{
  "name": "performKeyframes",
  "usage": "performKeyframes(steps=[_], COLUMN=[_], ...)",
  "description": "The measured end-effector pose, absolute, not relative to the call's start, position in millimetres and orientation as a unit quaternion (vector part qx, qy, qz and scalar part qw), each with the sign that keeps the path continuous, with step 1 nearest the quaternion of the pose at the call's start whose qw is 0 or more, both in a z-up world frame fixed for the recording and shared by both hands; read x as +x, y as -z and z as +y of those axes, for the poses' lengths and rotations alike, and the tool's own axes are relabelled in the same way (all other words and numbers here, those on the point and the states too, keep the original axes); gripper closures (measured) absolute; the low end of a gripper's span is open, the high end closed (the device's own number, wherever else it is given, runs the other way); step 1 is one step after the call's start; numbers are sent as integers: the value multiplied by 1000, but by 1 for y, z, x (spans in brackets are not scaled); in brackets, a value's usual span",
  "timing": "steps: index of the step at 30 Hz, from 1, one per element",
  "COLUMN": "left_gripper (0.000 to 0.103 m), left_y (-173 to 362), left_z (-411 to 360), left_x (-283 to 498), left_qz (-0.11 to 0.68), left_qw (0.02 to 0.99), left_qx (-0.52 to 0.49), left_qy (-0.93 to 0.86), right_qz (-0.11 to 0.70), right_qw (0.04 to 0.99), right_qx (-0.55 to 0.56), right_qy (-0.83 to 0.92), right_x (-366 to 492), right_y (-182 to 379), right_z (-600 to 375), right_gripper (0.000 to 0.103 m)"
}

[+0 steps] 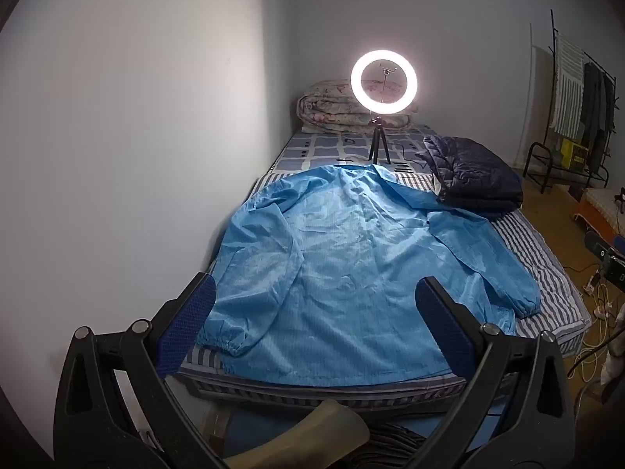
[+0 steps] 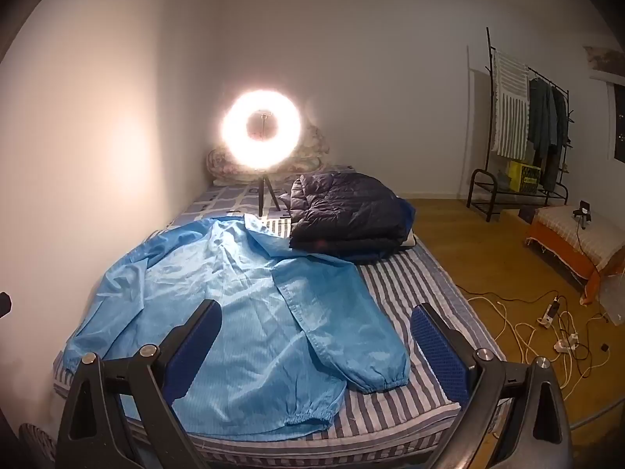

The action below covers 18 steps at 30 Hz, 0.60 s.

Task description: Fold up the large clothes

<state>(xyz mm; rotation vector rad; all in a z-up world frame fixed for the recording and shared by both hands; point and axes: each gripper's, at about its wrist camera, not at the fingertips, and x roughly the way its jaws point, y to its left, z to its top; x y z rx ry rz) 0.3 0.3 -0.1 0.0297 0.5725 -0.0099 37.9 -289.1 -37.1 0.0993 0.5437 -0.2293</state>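
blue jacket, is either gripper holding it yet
No, the blue jacket lies spread flat on the striped bed, and both the left gripper and the right gripper hover open above it, gripping nothing.

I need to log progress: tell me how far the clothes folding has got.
Done: a dark navy puffer jacket lies folded at the far side of the striped mattress. In hand: nothing; the left gripper and right gripper are both open above the bed. Left: the light blue long-sleeved jacket lies spread flat, sleeves out, unfolded.
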Motion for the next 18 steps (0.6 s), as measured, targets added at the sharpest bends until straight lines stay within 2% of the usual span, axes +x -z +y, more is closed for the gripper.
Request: performKeyframes(steps=[18], left_gripper=[0], left_y=[7], left_z=[7], left_x=[7], left_qz=[291], left_qw=[957], left_qx=[10], left_qy=[-3], right_qz=[256], right_qw=[960], right_qx=[32], right_qy=[112], right_x=[44], right_y=[34], right_z=[-288], right_gripper=[4])
